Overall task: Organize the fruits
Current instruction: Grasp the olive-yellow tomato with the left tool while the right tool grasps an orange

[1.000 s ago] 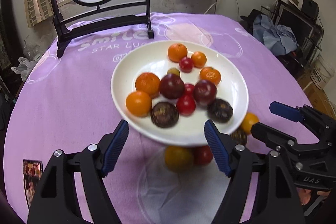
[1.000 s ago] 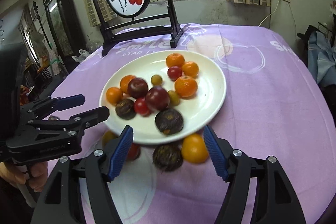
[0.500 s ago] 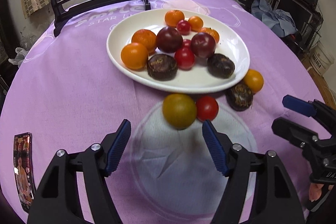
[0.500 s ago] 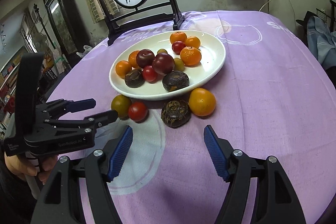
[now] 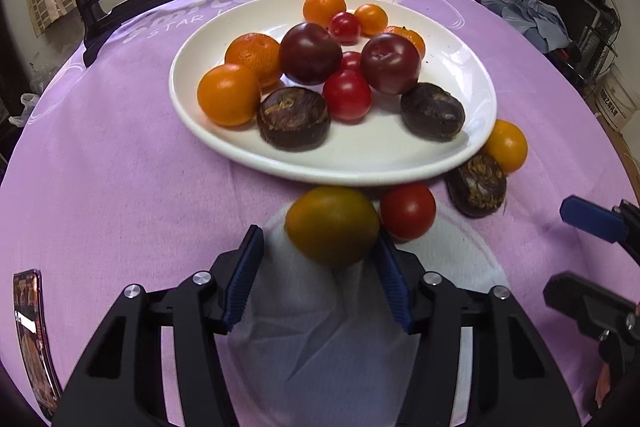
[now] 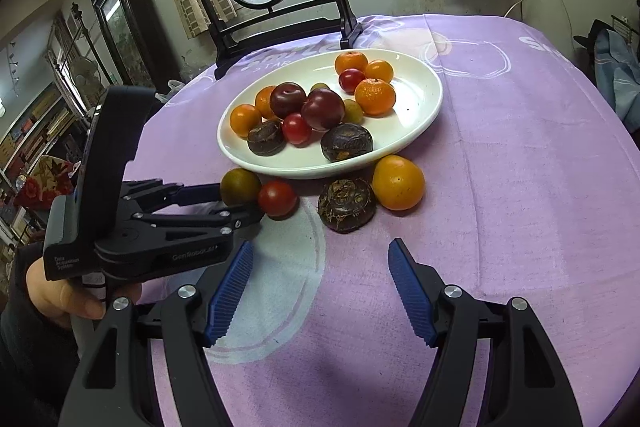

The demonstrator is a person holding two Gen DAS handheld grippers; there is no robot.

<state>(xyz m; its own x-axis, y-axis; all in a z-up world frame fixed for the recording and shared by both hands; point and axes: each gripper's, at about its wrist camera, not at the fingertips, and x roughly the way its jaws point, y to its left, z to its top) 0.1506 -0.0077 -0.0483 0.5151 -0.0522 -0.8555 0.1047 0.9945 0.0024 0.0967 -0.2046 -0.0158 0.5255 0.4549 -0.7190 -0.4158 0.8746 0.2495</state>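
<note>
Step in hand: the left gripper [image 5: 320, 255] is set around the green-orange tomato [image 5: 332, 225], which lies on the purple cloth [image 5: 120, 187] just in front of the white plate [image 5: 360, 167]. I judge it is the pick-up of this fruit.
Left tongs: its jaws have just been closing, with the tomato between them. The right pad [image 5: 390, 283] seems to touch the fruit; the left pad [image 5: 244, 279] is apart from it. So it is not yet pinched.
Right tongs: the right gripper [image 6: 320, 291] is spread and empty, above bare cloth, near the dark round fruit [image 6: 347, 205].
Other loose fruits: a red tomato [image 5: 407, 211] just beside the green-orange one, then the dark fruit and an orange fruit [image 6: 398, 182], all off the plate.
Next move: probably to close fully, gently because a tomato is soft, then lift without pushing the red tomato, and carry to the plate.
Hard to see: the far side of the tomato and its contact with the cloth are hidden. The right gripper is cut off at the edge of the left view. A card [image 5: 28, 331] at the left edge is not readable.
</note>
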